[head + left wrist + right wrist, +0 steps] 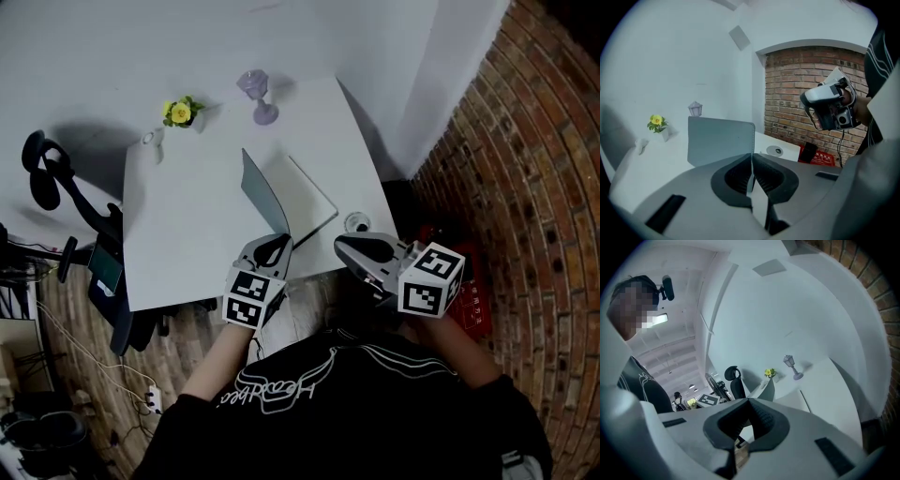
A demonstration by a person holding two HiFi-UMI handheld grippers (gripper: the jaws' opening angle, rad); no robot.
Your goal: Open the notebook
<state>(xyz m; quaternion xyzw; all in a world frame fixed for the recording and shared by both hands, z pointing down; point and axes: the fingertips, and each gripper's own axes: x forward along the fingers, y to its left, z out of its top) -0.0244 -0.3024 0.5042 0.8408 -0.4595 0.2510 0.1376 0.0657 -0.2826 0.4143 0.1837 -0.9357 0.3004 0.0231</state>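
- Head view: finds the slim grey-blue-covered paper notebook [281, 202] in the middle of the white rectangular worktop [187, 225], cover raised roughly upright over the pages, not laid flat. Places the left gripper [274, 246] and right gripper [361, 246] at 6 o'clock of it, touching nothing.
- Left gripper view: shows jaws closed on nothing, cover standing beyond at 12 o'clock.
- Right gripper view: shows jaws closed and empty too, notebook off at 1 o'clock.
- Reads as opening half done; probably calls next for tipping the cover toward 9 o'clock until flat.

Head view: steep down over table [187, 225]. 2 gripper views: low, close, share notebook [721, 140].
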